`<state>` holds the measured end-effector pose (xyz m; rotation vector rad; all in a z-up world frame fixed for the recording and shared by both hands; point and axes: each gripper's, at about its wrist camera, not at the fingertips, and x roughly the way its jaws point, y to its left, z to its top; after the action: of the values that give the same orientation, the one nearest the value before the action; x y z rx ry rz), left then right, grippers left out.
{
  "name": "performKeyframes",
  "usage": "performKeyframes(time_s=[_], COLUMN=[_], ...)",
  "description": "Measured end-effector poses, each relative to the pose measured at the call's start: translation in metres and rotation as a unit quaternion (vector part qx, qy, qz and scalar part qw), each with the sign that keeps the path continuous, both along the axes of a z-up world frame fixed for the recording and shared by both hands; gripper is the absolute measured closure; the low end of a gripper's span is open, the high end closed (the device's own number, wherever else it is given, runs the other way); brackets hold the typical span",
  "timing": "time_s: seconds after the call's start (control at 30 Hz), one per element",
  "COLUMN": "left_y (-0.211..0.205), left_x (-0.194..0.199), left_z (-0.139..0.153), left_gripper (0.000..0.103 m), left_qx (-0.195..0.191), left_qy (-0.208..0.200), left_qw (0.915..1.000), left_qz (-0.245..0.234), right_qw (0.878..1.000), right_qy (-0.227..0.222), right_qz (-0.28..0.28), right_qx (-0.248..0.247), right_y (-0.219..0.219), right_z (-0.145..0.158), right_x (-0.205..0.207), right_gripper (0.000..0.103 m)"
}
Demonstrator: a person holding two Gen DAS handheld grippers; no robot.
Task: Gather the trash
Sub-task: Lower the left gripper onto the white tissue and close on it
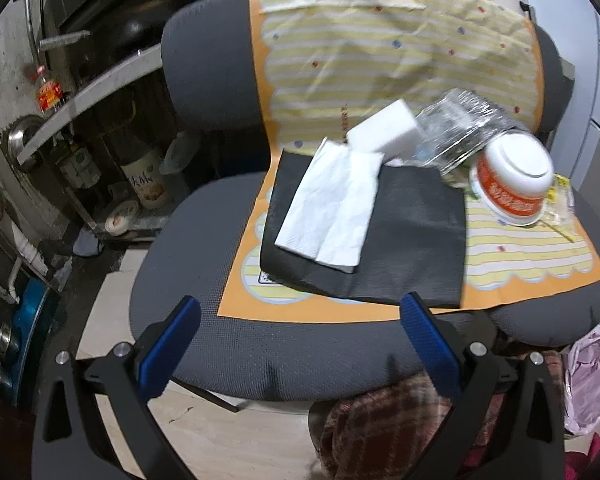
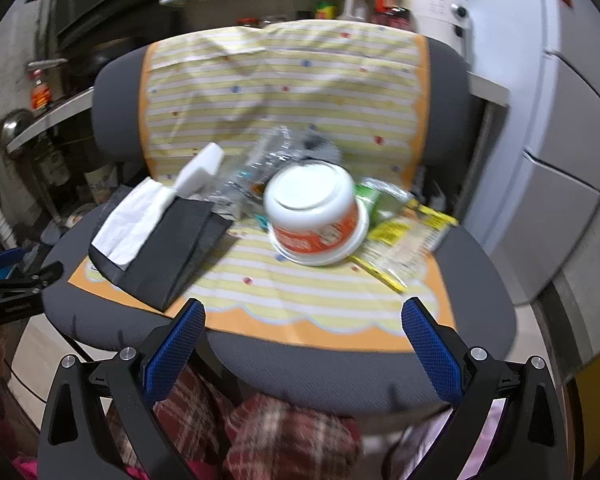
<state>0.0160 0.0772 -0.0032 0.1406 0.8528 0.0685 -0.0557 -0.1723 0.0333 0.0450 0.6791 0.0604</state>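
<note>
Trash lies on a grey chair seat (image 1: 204,320) covered with a yellow striped sheet (image 1: 380,60). A white napkin (image 1: 332,204) rests on a black cloth (image 1: 412,240). Behind are a white foam block (image 1: 382,130), a crushed clear plastic bottle (image 1: 456,136) and an upturned orange-and-white instant noodle bowl (image 1: 512,180). In the right wrist view the bowl (image 2: 316,212) is central, with yellow wrappers (image 2: 408,240) to its right and the napkin (image 2: 134,220) at left. My left gripper (image 1: 300,312) and right gripper (image 2: 302,316) are open and empty, hovering at the seat's front edge.
Kitchen shelves with bottles (image 1: 144,176) and pots stand to the left. A white fridge (image 2: 560,140) is on the right. A pink plastic bag (image 1: 588,380) hangs at lower right. Plaid fabric (image 2: 284,436) lies below the seat's front.
</note>
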Motion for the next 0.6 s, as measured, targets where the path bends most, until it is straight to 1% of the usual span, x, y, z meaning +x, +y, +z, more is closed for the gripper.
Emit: performKeyframes(time_s=[0.07, 0.17, 0.23, 0.3, 0.33, 0.43, 0.47, 0.5, 0.53, 0.57, 0.6], left_y=[0.008, 0.018, 0.022, 0.024, 0.023, 0.013, 0.008, 0.005, 0.002, -0.001, -0.002], left_x=[0.013, 0.028, 0.036, 0.043, 0.047, 0.061, 0.069, 0.075, 0.082, 0.091, 0.098], left_z=[-0.01, -0.022, -0.026, -0.027, -0.026, -0.026, -0.027, -0.029, -0.031, -0.036, -0.039], left_gripper=[0.006, 0.006, 0.006, 0.006, 0.006, 0.006, 0.007, 0.012, 0.015, 0.019, 0.02], left_qx=[-0.008, -0.023, -0.039, -0.053, -0.057, -0.058, -0.058, -0.058, -0.056, -0.049, -0.045], left_qy=[0.016, 0.02, 0.015, -0.007, -0.018, -0.023, -0.022, -0.02, -0.017, -0.012, -0.012], left_qw=[0.9998, 0.9995, 0.9991, 0.9986, 0.9982, 0.9977, 0.997, 0.9963, 0.9962, 0.9963, 0.9962], left_qz=[0.001, 0.008, 0.009, 0.007, 0.0, -0.028, -0.047, -0.059, -0.065, -0.07, -0.074], right_qw=[1.0, 1.0, 1.0, 0.999, 0.999, 0.999, 0.999, 0.999, 0.999, 0.999, 0.999], right_qy=[-0.009, 0.011, 0.013, 0.017, 0.017, 0.025, 0.026, 0.028, 0.032, 0.034, 0.035], right_qz=[0.003, 0.008, 0.018, 0.028, 0.029, 0.035, 0.033, 0.032, 0.032, 0.032, 0.032], right_qx=[-0.004, 0.004, 0.021, 0.033, 0.031, 0.026, 0.023, 0.019, 0.018, 0.019, 0.017], right_y=[0.007, 0.012, 0.014, 0.019, 0.022, 0.03, 0.031, 0.032, 0.031, 0.031, 0.031], right_z=[-0.002, -0.012, -0.018, -0.023, -0.024, -0.028, -0.029, -0.029, -0.031, -0.03, -0.031], right_x=[0.01, 0.031, 0.044, 0.054, 0.058, 0.067, 0.069, 0.071, 0.073, 0.074, 0.075], right_gripper=[0.006, 0.006, 0.006, 0.006, 0.006, 0.006, 0.006, 0.006, 0.006, 0.006, 0.006])
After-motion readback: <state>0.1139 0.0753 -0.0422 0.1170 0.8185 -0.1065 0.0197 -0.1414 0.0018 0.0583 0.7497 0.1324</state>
